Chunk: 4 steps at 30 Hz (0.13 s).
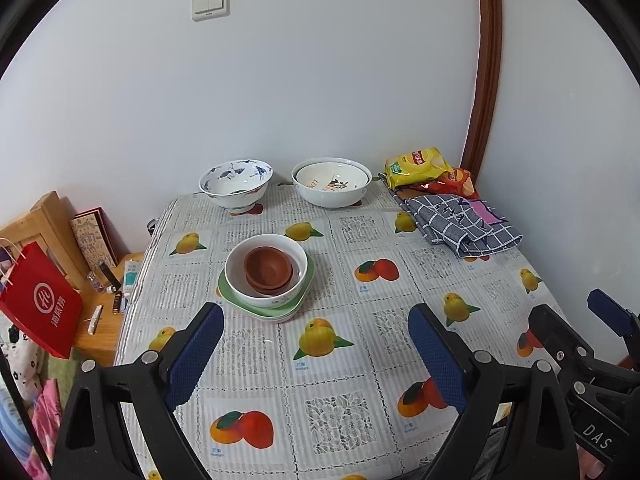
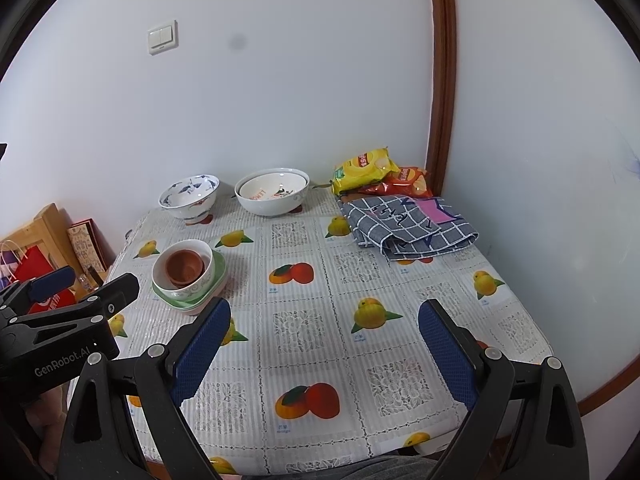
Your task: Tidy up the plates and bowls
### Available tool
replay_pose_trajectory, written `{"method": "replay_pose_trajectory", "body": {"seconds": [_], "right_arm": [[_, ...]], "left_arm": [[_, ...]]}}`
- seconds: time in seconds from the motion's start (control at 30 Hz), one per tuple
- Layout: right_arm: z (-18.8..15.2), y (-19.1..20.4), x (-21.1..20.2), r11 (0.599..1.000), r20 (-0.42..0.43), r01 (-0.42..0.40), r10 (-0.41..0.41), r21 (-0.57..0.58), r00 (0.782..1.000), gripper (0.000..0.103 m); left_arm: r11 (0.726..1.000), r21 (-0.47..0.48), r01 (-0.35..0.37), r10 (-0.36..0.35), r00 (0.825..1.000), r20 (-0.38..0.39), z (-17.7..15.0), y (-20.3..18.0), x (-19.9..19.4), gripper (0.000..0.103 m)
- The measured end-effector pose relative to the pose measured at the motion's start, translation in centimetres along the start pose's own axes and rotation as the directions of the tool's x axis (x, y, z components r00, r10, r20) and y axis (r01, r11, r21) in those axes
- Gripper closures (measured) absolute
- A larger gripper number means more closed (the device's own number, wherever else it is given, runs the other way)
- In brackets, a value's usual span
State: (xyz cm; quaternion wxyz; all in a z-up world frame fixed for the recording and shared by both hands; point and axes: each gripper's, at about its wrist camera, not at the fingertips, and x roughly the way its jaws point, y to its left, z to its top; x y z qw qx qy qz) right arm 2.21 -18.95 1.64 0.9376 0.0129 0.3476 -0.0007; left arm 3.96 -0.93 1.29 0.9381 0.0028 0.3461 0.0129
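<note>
— Where's the stack from where you stand?

— On the left half of the fruit-print tablecloth (image 1: 332, 360): two small brown clay bowls (image 1: 268, 270) nested inside a white ceramic bowl (image 1: 266, 270), which sits on pale green square plates (image 1: 264, 306). It lies just beyond the blue-padded tip of the left gripper (image 1: 316, 344), off its left finger rather than between the two.

— And the fingers?

— Both spread wide, nothing in them. The right gripper (image 2: 324, 340) is just as wide and empty, hovering over bare cloth, with the stack ahead and to its left, near its left finger.

— What's at the back?

— A white footed bowl with blue painted figures (image 1: 236, 186) and, beside it, a broad white bowl with a smaller printed bowl inside (image 1: 331, 182), both close to the wall, well apart from either gripper. In the far right corner lie a yellow crisp packet (image 1: 418, 168) over a red one, and a folded grey checked cloth (image 1: 460, 222).
</note>
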Motion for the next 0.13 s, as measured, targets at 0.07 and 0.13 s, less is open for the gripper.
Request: {"method": "replay_pose_trajectory", "body": {"seconds": [0.07,0.13], "right_arm": [[0.07,0.02,0.32,1.000,-0.002,0.000,0.000,-0.002,1.000,0.009],[0.12,0.13,0.76,1.000,-0.007,0.000,0.000,-0.004,1.000,0.009]], "left_arm": [[1.000,-0.001,0.001,-0.001,1.000,-0.001,0.00,0.05,0.22,0.009],[1.000,0.001,-0.002,0.002,1.000,-0.002,-0.01,0.08,0.61,0.009]]}}
